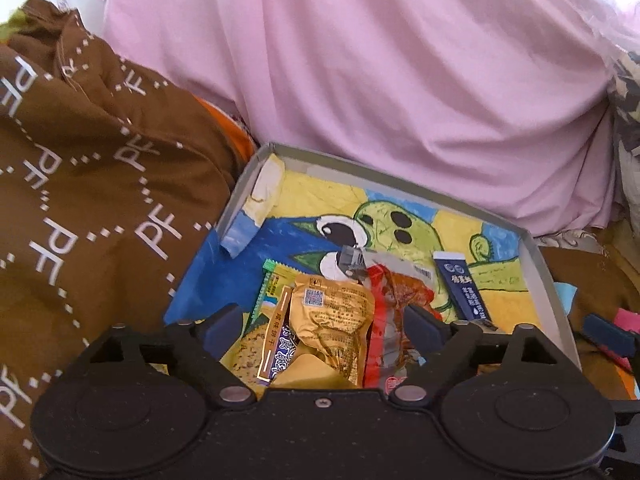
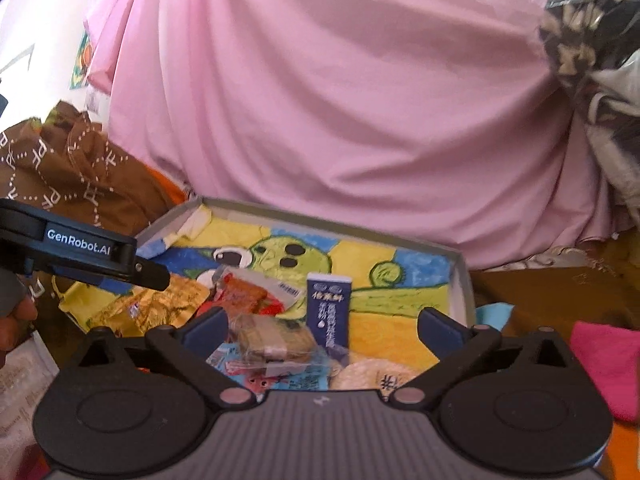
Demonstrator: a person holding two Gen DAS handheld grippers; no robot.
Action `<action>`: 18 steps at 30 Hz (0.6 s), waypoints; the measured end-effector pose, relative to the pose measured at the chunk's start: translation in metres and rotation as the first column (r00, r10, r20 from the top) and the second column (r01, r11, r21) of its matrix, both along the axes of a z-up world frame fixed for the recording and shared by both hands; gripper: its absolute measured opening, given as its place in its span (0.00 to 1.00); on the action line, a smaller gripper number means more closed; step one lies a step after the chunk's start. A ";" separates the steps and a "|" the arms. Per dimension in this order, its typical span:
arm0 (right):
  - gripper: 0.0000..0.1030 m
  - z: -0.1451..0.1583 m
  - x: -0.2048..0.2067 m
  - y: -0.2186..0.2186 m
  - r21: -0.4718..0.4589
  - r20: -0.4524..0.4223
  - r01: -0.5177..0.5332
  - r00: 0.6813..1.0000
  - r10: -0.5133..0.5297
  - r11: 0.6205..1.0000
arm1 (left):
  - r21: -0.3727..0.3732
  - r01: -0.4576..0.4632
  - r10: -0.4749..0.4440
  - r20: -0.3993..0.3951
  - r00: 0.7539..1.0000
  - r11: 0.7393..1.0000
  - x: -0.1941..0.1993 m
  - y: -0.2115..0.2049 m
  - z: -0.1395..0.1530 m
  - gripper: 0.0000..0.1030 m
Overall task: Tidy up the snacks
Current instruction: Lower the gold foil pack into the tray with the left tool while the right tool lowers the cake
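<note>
We saw a shallow grey box lid (image 1: 541,268) lying on a bed spread with brown cloth (image 2: 532,296). Its floor was lined with a crayon drawing of a green creature (image 1: 404,224). A brown quilt printed with white letters (image 1: 80,184) was bunched against the lid's left wall, and a pink sheet (image 1: 380,80) rose just behind its far wall. To the right of the lid, a bright pink cloth (image 2: 608,364) lay on the brown cloth, beside a scrap of light blue (image 2: 494,312).

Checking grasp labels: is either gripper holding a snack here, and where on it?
Nothing held. Left gripper and right gripper are both open above the snacks in the tray.
</note>
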State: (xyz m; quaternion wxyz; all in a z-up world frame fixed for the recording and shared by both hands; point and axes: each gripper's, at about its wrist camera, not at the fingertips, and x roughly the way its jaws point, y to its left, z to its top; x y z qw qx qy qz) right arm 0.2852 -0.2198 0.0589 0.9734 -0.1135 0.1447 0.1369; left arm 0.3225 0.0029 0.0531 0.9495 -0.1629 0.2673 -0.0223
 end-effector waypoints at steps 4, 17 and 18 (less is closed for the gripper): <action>1.00 0.008 -0.011 -0.001 -0.005 0.026 0.021 0.999 -0.021 1.000 | 0.010 -0.023 0.023 0.024 0.999 1.000 -0.013 -0.001 0.010 0.92; 1.00 0.032 -0.061 -0.011 0.008 0.078 0.020 0.997 -0.021 1.000 | 0.036 -0.029 0.028 0.031 0.999 0.999 -0.069 -0.002 0.032 0.98; 1.00 0.035 -0.067 -0.012 0.007 0.086 0.019 0.996 -0.019 1.000 | 0.039 -0.028 0.027 0.033 0.999 0.999 -0.075 -0.002 0.034 0.98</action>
